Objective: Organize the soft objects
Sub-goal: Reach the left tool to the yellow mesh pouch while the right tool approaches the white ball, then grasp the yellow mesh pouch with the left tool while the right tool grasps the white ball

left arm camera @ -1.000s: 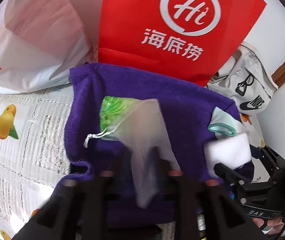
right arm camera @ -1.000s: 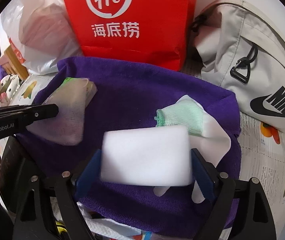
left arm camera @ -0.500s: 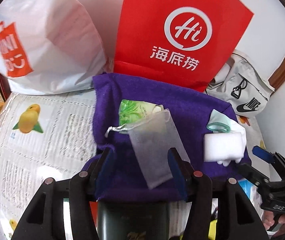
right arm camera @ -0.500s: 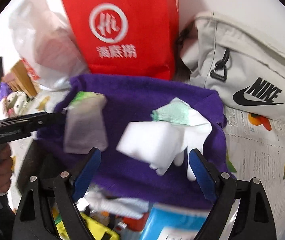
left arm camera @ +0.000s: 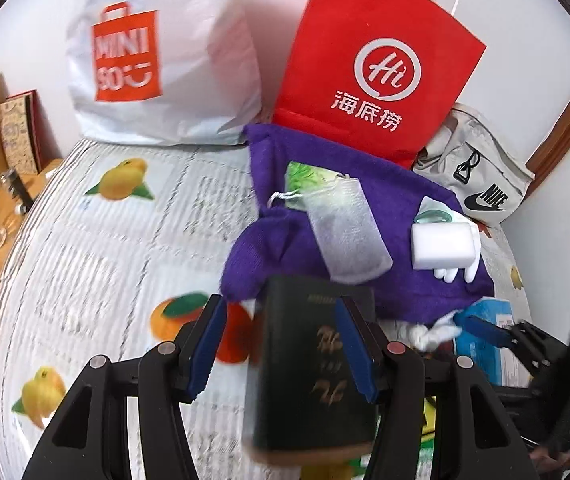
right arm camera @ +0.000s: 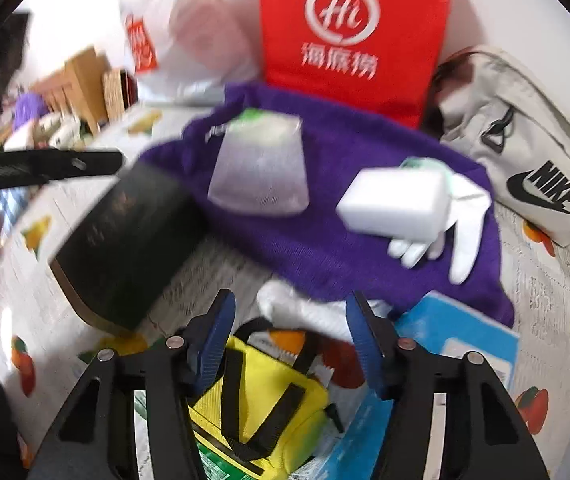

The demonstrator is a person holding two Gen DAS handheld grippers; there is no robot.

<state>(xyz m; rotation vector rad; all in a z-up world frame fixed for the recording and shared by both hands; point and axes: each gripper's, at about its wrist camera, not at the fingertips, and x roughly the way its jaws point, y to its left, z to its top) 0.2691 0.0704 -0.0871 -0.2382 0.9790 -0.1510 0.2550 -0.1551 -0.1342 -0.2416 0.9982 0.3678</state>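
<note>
A purple towel (left arm camera: 401, 200) (right arm camera: 325, 240) lies spread before the red bag. On it lie a mesh drawstring pouch (left arm camera: 345, 232) (right arm camera: 261, 172) over a green packet (left arm camera: 309, 174), a white sponge block (left arm camera: 443, 246) (right arm camera: 397, 204) and a white glove with a green cuff (right arm camera: 465, 220). My left gripper (left arm camera: 281, 344) is open and empty, above a dark book (left arm camera: 317, 372) (right arm camera: 125, 240). My right gripper (right arm camera: 289, 340) is open and empty, above a yellow pouch (right arm camera: 261, 404) and a white cloth (right arm camera: 305, 312).
A red paper bag (left arm camera: 373, 64), a white Miniso bag (left arm camera: 157, 60) and a grey Nike bag (right arm camera: 525, 152) stand at the back. A blue box (right arm camera: 465, 344) lies at front right. The table has a fruit-print cover (left arm camera: 85, 240). Clutter sits at the far left (right arm camera: 65, 112).
The left gripper let go of the mesh pouch and the right let go of the sponge; both now rest on the towel. Both grippers pulled back, open and empty.
</note>
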